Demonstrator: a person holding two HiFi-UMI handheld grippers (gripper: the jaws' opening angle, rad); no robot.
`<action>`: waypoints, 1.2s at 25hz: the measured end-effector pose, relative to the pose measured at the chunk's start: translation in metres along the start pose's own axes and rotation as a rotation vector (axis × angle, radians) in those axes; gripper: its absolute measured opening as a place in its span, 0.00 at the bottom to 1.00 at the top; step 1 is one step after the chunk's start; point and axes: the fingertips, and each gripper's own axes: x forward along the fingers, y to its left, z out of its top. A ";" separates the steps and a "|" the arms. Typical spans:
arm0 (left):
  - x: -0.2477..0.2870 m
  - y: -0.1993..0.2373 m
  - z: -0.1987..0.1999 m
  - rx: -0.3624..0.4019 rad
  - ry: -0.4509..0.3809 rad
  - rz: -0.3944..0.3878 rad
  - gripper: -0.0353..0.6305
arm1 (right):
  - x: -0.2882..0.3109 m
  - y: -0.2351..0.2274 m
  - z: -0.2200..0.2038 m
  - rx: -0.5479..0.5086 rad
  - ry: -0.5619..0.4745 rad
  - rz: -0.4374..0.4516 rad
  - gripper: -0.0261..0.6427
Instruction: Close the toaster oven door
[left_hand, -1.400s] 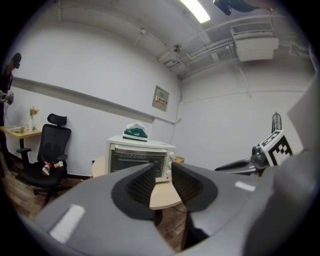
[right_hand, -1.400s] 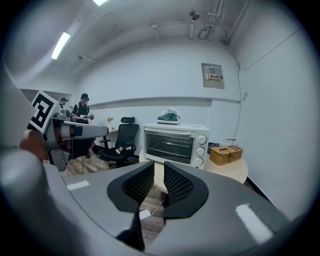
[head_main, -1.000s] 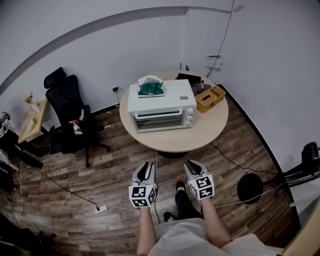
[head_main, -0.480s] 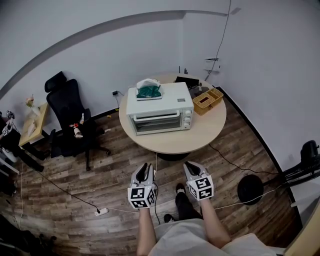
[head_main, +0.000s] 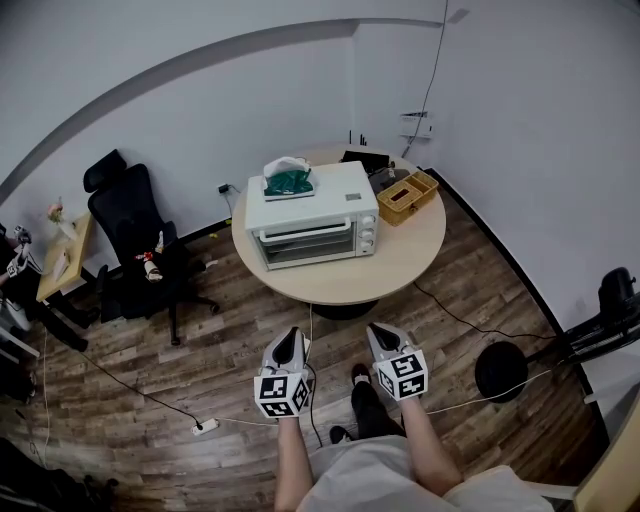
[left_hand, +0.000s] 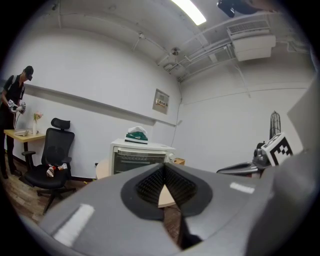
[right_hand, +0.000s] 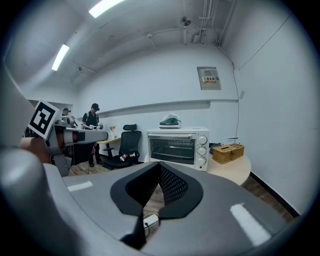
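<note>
The white toaster oven (head_main: 312, 222) sits on the round table (head_main: 400, 262), and its door is shut. The left tool (head_main: 290, 335) and the right tool (head_main: 381, 330) are on the near side of the table, well apart from it. Both are clenched with nothing in them.

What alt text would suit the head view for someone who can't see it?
A white oven, its door looking shut, sits on a round table near the wall. The person stands back from it, with the left gripper and right gripper both shut and empty, low over the wood floor. A black chair stands left of the table.
</note>
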 end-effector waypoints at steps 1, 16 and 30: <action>-0.001 -0.001 0.000 0.001 0.003 0.000 0.14 | -0.001 0.000 0.000 0.002 -0.001 0.000 0.04; -0.012 0.004 -0.002 -0.011 0.007 0.015 0.14 | -0.004 0.011 0.002 -0.018 -0.006 0.016 0.04; -0.012 0.007 0.000 -0.052 -0.021 0.011 0.14 | -0.002 0.016 -0.001 -0.020 0.004 0.039 0.04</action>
